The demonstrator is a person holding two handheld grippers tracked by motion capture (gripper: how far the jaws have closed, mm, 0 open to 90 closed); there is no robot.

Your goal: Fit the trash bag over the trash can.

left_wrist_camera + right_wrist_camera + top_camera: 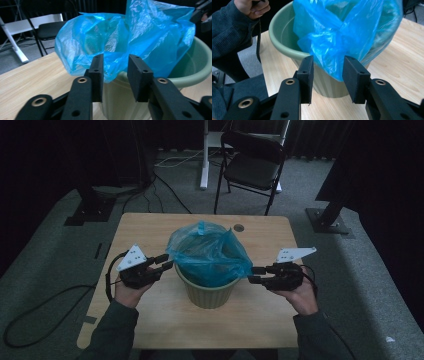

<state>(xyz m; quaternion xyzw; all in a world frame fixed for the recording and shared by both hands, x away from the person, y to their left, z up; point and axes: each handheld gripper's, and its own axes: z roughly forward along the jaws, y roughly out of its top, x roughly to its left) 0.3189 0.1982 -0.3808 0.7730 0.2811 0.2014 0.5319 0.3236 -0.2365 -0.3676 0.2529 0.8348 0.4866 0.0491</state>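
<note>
Flanking the green bin [207,290] — both tongs, left [166,261] and right [254,274], parted, clear of the blue liner bag [207,251].

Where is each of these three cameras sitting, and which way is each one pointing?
High view: above the person's side of the wooden table, looking forward and down; both forearms, left gripper and right gripper show.
Left gripper view: rides the left gripper, looking along its open jaws at the blue plastic bag.
Right gripper view: rides the right gripper, jaws open, facing the bag; the other hand shows.
Shared: all three see the bag in the green bin.
</note>
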